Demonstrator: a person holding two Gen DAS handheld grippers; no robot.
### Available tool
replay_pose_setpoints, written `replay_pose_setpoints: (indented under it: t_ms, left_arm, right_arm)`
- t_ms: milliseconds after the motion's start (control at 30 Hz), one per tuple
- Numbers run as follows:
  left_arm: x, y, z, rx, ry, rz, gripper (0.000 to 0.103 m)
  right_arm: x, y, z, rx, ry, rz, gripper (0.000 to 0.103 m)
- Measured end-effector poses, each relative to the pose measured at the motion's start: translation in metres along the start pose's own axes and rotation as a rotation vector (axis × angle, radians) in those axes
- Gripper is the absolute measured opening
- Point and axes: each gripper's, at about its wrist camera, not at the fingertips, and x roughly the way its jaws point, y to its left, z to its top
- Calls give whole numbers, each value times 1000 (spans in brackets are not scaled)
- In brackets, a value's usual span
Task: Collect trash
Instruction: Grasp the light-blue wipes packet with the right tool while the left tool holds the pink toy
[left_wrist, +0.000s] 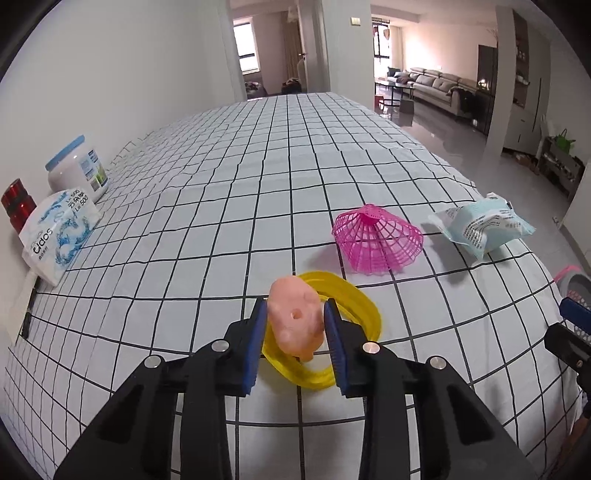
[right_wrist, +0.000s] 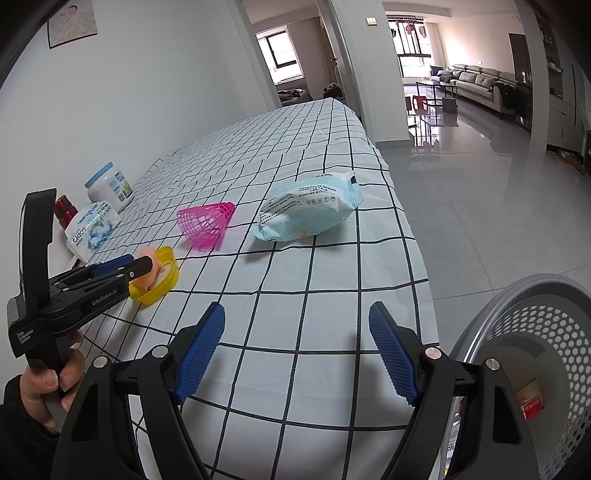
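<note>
A peach rubber toy (left_wrist: 295, 321) sits between the blue pads of my left gripper (left_wrist: 295, 310), which is shut on it, just over a yellow plastic lid (left_wrist: 364, 306) on the checked cloth. The right wrist view shows the same grip from the side: left gripper (right_wrist: 147, 264), toy (right_wrist: 147, 254), yellow lid (right_wrist: 168, 280). My right gripper (right_wrist: 295, 310) is open and holds nothing, hovering over the table's near right corner. A pink mesh cone (left_wrist: 376, 236) (right_wrist: 207, 225) and a light blue wrapper (left_wrist: 484, 225) (right_wrist: 306, 210) lie further back.
A grey perforated bin (right_wrist: 546, 332) stands on the floor beside the table's right edge, with something red inside. Against the left wall are a tissue pack (left_wrist: 59, 232), a white jar with a blue lid (left_wrist: 77, 166) and a red can (left_wrist: 18, 206). A hand (right_wrist: 44, 380) grips the left handle.
</note>
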Motion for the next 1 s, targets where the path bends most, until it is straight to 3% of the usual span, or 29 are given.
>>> replay_pose_setpoints:
  t_ms: [300, 567, 1000]
  left_arm:
    - [-20, 10, 6, -56, -74, -50, 31]
    - [-29, 1, 5, -34, -113, -50, 31]
    - [-32, 0, 2, -33, -123, -51, 31]
  right_arm:
    - [0, 0, 0, 1, 0, -1, 77]
    - [-2, -3, 4, 27, -22, 7, 77]
    - [29, -12, 69, 13, -43, -45, 77]
